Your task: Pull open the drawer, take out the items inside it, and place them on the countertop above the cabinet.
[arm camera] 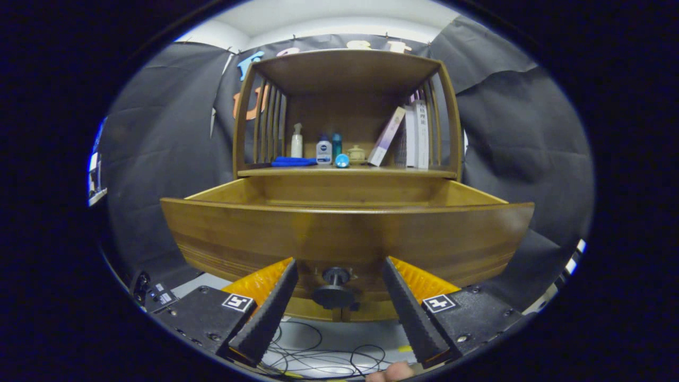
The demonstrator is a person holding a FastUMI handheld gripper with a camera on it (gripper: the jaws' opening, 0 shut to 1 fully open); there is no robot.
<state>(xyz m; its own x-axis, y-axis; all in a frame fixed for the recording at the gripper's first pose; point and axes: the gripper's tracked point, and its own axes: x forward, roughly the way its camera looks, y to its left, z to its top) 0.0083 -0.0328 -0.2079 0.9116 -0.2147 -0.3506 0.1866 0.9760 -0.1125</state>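
Note:
The wooden drawer [347,233] is pulled out of the cabinet, its curved front close ahead of me. Its inside walls [350,191] show, but the floor and any contents are hidden behind the front panel. The dark round knob [334,289] sits low on the front, between my two fingers. My gripper [339,263] is open, with a black finger [270,310] on each side of the knob and a gap to it on both sides. The countertop [347,172] lies above and beyond the drawer.
On the countertop stand a folded blue cloth [293,161], a white pump bottle [296,141], a lotion bottle [324,150], a teal bottle [337,144], a small blue ball [342,160], a little jar [356,154] and leaning books [408,135]. Cables [318,355] lie on the floor below.

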